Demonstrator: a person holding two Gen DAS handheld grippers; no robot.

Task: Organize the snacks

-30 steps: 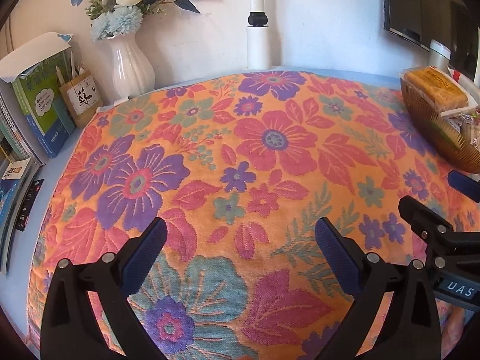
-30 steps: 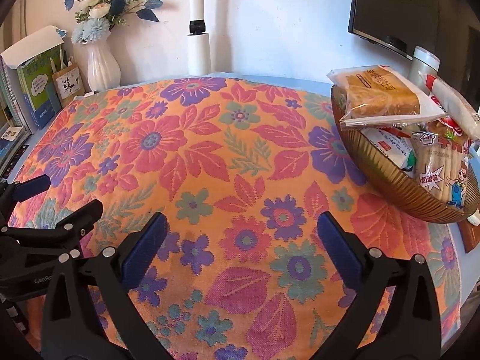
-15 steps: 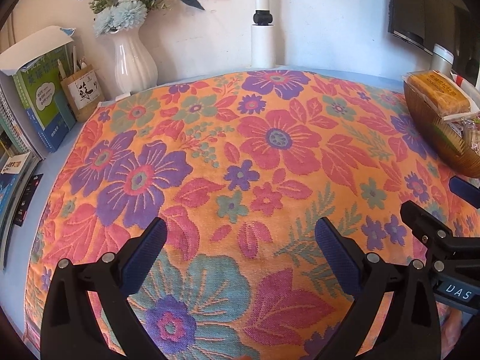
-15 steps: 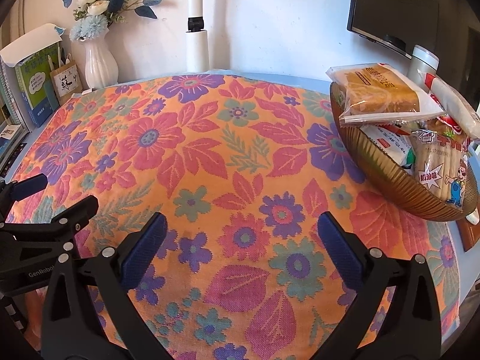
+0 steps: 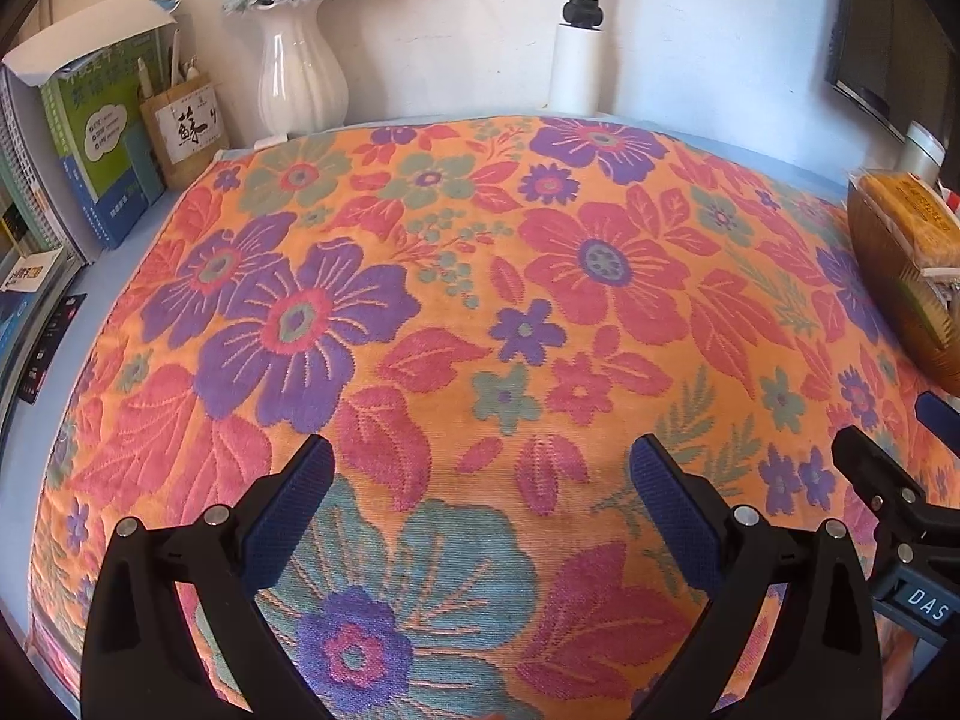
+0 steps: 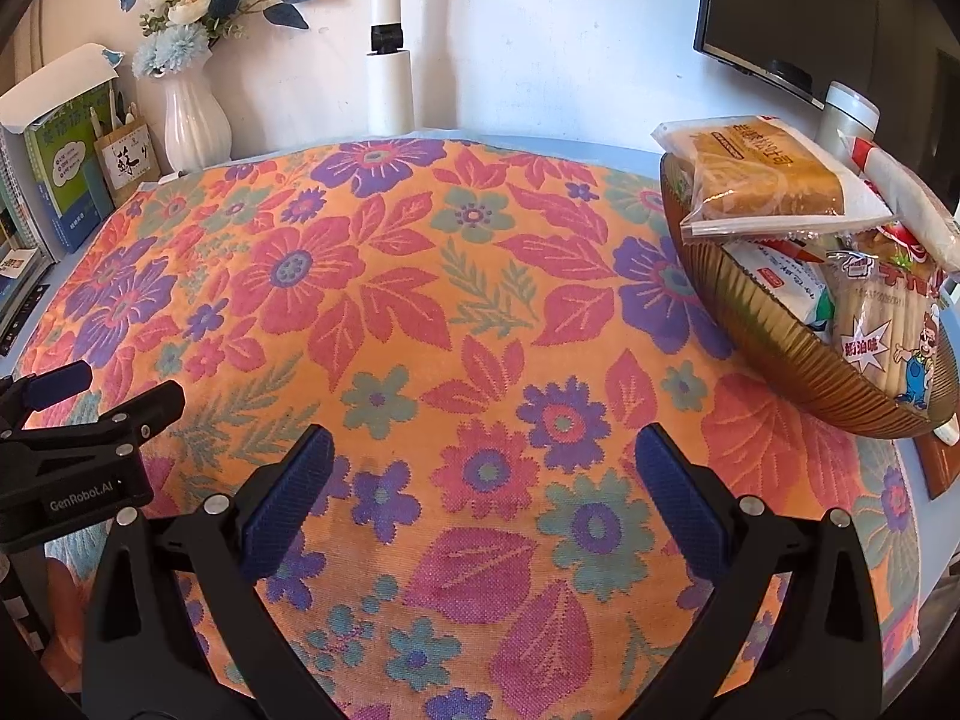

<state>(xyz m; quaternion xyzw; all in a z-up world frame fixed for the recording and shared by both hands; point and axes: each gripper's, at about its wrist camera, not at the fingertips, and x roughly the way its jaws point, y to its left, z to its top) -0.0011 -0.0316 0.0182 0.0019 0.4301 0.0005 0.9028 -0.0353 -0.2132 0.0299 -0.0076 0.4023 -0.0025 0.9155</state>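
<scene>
While both tools hover low over the flowered cloth (image 6: 420, 276), each stands spread wide with nothing between its blue pads: the left tool (image 5: 480, 504) over a teal flower, the right tool (image 6: 483, 498) just to its right, side by side. Farther off, at the right edge of the worktop, a ribbed golden bowl (image 6: 774, 336) holds the snacks: a wrapped cake (image 6: 768, 180) lies on top, a packet of biscuit sticks (image 6: 882, 330) leans against the near wall, and a white packet (image 6: 786, 276) sits under them. Along the back wall stand a white vase (image 6: 195, 120) of flowers, books (image 5: 90, 138) and a white post (image 6: 390, 84).
</scene>
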